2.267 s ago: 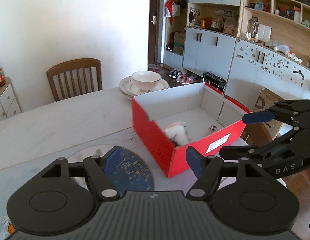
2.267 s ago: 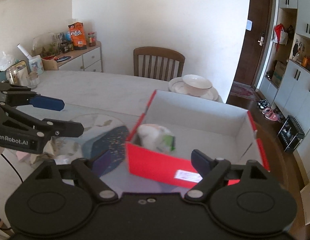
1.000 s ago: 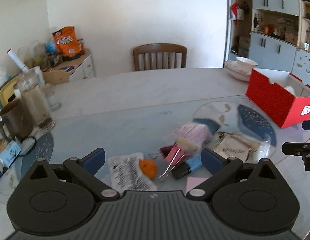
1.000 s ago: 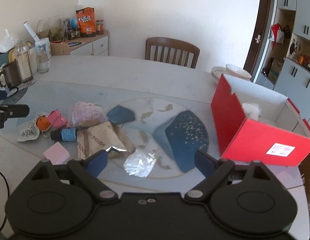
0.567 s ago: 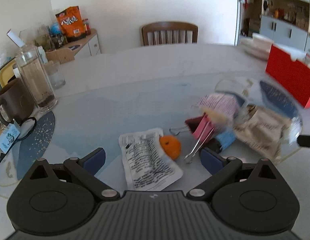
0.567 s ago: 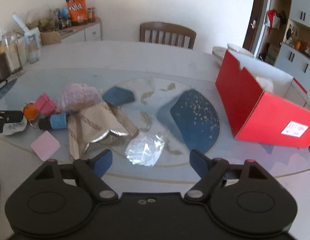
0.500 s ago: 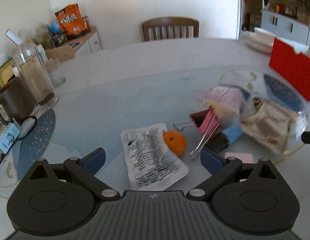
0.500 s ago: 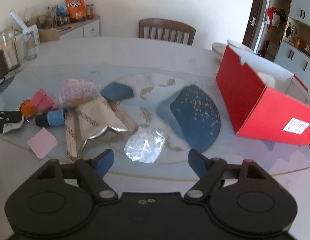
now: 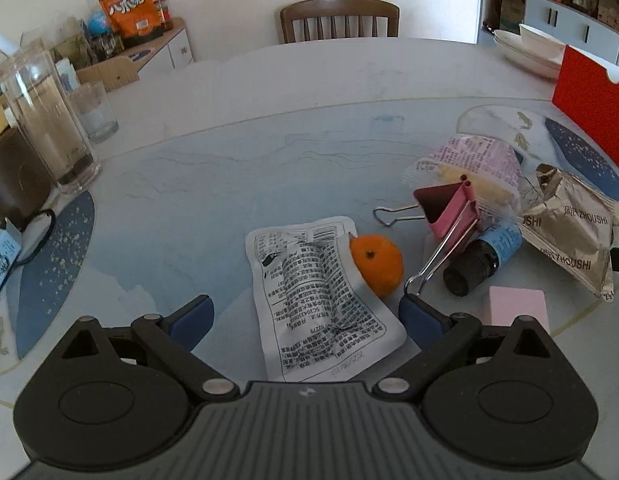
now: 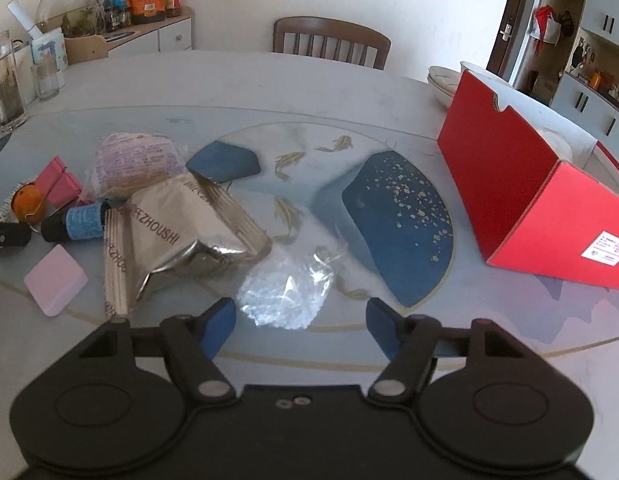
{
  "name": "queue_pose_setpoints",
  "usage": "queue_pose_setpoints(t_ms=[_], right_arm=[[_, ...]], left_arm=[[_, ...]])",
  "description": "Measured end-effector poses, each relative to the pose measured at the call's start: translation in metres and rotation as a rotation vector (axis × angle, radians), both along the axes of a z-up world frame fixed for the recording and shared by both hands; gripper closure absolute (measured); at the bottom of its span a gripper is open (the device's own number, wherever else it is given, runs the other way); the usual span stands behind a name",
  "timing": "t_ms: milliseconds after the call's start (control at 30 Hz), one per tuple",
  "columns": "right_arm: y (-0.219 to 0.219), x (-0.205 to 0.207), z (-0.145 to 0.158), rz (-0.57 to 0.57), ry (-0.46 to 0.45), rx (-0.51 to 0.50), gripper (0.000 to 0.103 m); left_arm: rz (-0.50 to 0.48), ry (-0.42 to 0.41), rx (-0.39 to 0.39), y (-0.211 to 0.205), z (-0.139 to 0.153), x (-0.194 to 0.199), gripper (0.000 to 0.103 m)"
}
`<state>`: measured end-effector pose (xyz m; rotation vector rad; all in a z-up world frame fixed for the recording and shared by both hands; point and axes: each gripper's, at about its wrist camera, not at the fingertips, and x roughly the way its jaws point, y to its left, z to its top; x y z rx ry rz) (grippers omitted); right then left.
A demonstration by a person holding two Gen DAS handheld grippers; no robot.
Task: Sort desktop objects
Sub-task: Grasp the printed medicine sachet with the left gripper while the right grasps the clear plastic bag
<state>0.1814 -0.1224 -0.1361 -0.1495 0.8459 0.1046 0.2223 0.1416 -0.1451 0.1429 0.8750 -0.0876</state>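
My left gripper is open and empty, low over a white printed sachet with a small orange beside it. Right of these lie a pink binder clip, a dark bottle with a blue label, a pink eraser block, a pink snack pack and a silver packet. My right gripper is open and empty, just before a crumpled clear wrapper. The silver packet lies to its left. The red box stands at the right.
A glass jar, a tumbler and a brown mug stand at the table's left. Stacked white dishes sit behind the red box. A wooden chair is at the far side. A sideboard holds snacks and jars.
Both grippers swung away from the red box to the pile of objects. The left one came down close over the sachet and orange; the right one moved in toward the clear wrapper.
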Motion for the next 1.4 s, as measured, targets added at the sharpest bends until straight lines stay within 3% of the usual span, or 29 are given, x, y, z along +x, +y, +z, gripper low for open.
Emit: queue_pose_setpoints(t_ms=[67,267,400,600,867,1300,1333,1367,1400], right_arm=[[0.001,0.003,0.0,0.003,-0.002,-0.004,0.035],[0.002,0.011,0.0,0.018,0.003,0.005,0.044],[0.003,0.012,0.0,0.027,0.008,0.016,0.051],[0.002,0.009,0.002,0.048,0.018,0.026,0.062],[-0.012,-0.007,0.008,0.039,0.036,0.062,0.064],[-0.028,-0.027,0.022,0.018,0.029,0.102,0.065],[-0.029,-0.027,0.022,0.016,0.029,0.1,0.065],[-0.029,-0.027,0.022,0.015,0.029,0.1,0.065],[-0.029,-0.028,0.022,0.015,0.029,0.099,0.065]], left_arm=[[0.0,0.006,-0.011,0.002,0.0,0.002,0.005],[-0.011,0.023,-0.07,0.004,0.002,0.005,0.026],[-0.004,0.028,-0.071,0.006,0.004,0.005,0.031],[0.012,0.036,-0.075,0.008,0.005,0.001,0.033],[0.059,0.053,-0.14,0.021,0.013,-0.015,0.034],[0.06,-0.001,-0.213,0.022,0.045,-0.042,0.036],[0.055,-0.005,-0.208,0.021,0.045,-0.041,0.045],[0.058,-0.008,-0.2,0.02,0.047,-0.04,0.076],[0.06,-0.006,-0.215,0.02,0.049,-0.039,0.095]])
